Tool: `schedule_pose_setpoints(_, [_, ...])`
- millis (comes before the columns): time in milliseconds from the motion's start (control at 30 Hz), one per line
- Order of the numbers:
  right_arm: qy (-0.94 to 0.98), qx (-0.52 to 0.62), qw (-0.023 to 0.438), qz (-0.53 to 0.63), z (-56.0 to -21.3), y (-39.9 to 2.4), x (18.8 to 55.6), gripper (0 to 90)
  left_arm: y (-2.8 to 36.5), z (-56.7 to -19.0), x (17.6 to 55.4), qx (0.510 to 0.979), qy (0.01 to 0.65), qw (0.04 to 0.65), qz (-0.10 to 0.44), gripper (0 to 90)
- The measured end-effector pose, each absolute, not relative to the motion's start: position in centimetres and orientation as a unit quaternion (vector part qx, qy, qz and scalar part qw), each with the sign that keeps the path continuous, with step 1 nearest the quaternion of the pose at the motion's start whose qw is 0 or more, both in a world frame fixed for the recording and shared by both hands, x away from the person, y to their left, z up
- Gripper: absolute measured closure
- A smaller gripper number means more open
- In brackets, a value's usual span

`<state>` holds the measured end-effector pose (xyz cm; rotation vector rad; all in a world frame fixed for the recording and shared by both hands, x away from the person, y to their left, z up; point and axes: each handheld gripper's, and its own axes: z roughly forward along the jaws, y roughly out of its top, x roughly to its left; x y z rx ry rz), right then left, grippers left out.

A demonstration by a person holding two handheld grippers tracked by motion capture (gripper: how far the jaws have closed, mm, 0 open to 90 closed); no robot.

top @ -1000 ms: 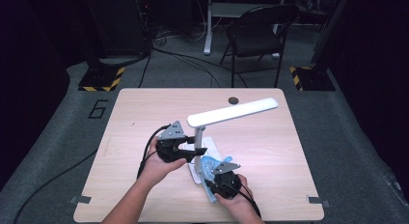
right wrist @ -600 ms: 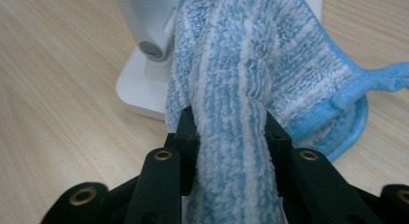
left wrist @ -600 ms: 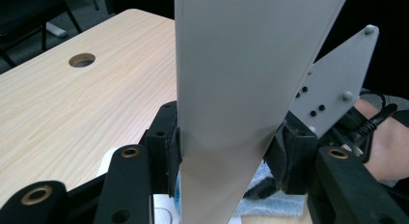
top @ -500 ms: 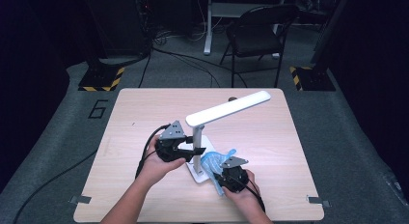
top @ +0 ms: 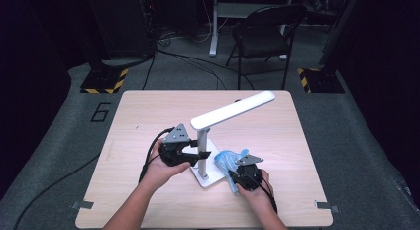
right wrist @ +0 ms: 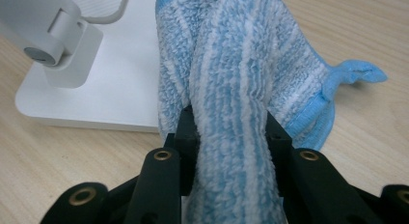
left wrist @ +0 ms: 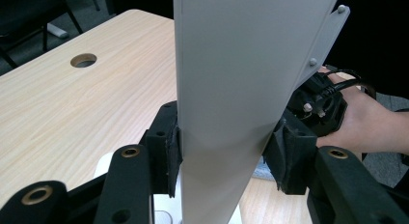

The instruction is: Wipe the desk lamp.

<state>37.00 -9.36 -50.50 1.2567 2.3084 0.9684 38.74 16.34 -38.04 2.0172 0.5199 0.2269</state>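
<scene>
left gripper point(top: 195, 154) jaws clamped on the upright post of the white desk lamp point(top: 203, 145), mid-table on the light wooden table point(top: 148, 111). right gripper point(top: 236, 166) jaws pinching a bunched blue-and-white striped terry cloth point(right wrist: 231, 89), which lies over the edge of the lamp's flat white base point(right wrist: 115, 89).

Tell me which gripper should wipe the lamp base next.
Right. The right gripper is shut on the cloth, which lies partly on the lamp base. The left gripper is shut on the lamp post, steadying it.
</scene>
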Motion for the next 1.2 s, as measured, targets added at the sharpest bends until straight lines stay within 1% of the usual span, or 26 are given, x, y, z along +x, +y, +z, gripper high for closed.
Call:
schedule_pose_setpoints(100, [0.812,0.442,0.172,0.34,-50.5,-9.4,37.1,67.8,16.3,-38.1,38.7,0.832,0.218,0.5,0.099,52.1])
schedule_pose_setpoints(133, [0.812,0.438,0.182,0.341,-50.6,-9.2,37.1,68.0,16.2,-38.1,38.7,0.832,0.217,0.5,0.1,52.1])
schedule_pose_setpoints(433, [0.808,0.444,0.183,0.342,-50.7,-8.6,36.6,68.8,16.2,-38.2,38.8,0.831,0.216,0.503,0.1,52.1])
schedule_pose_setpoints(567, [0.805,0.453,0.175,0.341,-50.6,-8.4,36.4,68.8,16.2,-38.2,38.8,0.83,0.216,0.505,0.1,52.0])
schedule_pose_setpoints(800, [0.814,0.435,0.181,0.34,-50.5,-7.7,36.0,68.8,16.2,-38.2,38.8,0.83,0.216,0.505,0.099,52.0])
schedule_pose_setpoints(933, [0.818,0.426,0.177,0.344,-50.5,-7.4,35.7,68.8,16.2,-38.2,38.8,0.831,0.215,0.504,0.097,52.0])
schedule_pose_setpoints(967, [0.819,0.429,0.164,0.343,-50.4,-7.2,35.5,68.9,16.2,-38.2,38.8,0.829,0.217,0.505,0.098,52.0])
schedule_pose_setpoints(1033, [0.822,0.419,0.16,0.351,-50.4,-6.6,35.2,68.9,16.2,-38.2,38.8,0.83,0.216,0.505,0.097,52.0])
schedule_pose_setpoints(1133, [0.836,0.388,0.162,0.353,-50.4,-5.1,34.3,69.0,16.2,-38.2,38.8,0.829,0.217,0.505,0.097,52.0])
schedule_pose_setpoints(1200, [0.835,0.39,0.161,0.353,-50.4,-4.8,34.0,69.0,16.2,-38.3,38.8,0.827,0.22,0.508,0.098,51.9])
